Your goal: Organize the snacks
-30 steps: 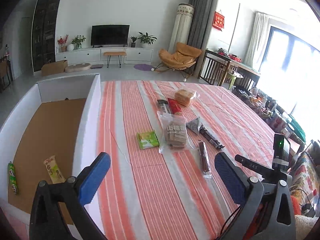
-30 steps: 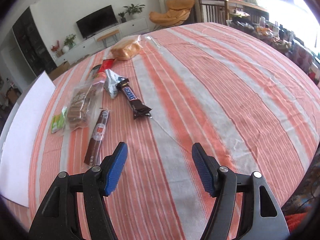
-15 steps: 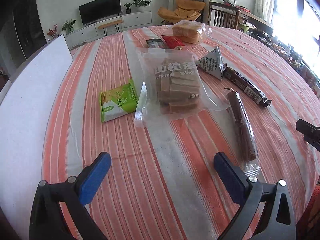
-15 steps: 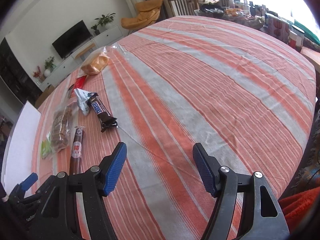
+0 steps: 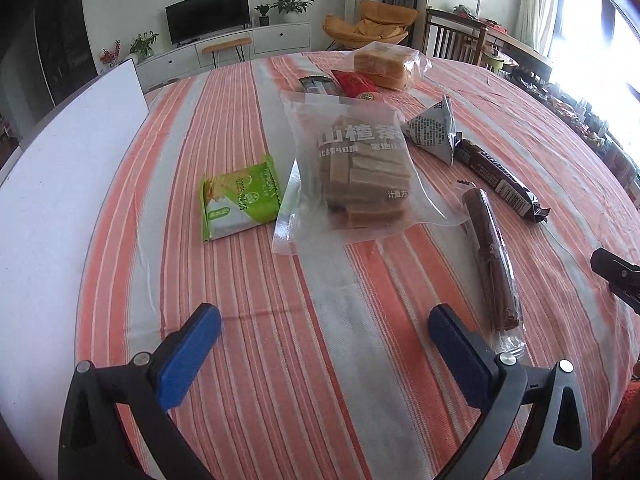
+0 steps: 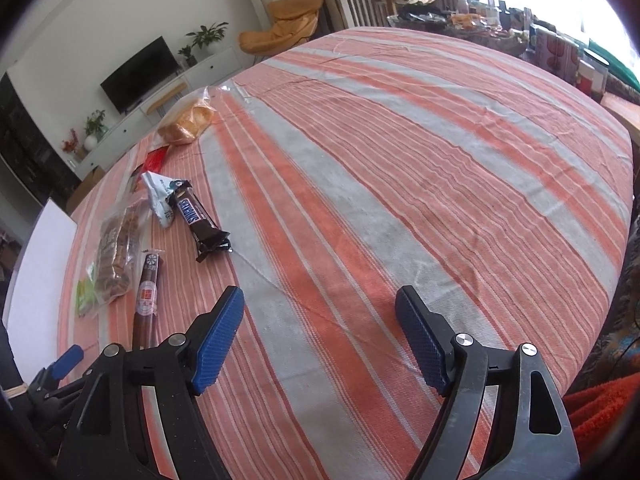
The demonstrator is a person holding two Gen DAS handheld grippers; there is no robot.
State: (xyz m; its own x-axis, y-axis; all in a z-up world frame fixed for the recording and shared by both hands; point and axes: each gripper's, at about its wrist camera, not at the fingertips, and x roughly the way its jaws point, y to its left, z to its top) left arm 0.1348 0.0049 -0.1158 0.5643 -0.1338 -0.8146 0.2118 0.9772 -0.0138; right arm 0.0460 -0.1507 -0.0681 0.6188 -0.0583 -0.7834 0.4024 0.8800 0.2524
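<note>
Left tool [image 5: 324,346] gapes wide, empty, over the striped woven counter [image 5: 280,380]; crinkly clear bag of brown bars [image 5: 360,172] at twelve o'clock. Right tool [image 6: 320,334], just widened, is empty.

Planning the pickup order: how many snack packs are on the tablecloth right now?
7: bread bag, grey bar, red packet farthest; clear bag central; green packet left; triangular pouch, Snickers, sausage right. Correction: 8.
</note>
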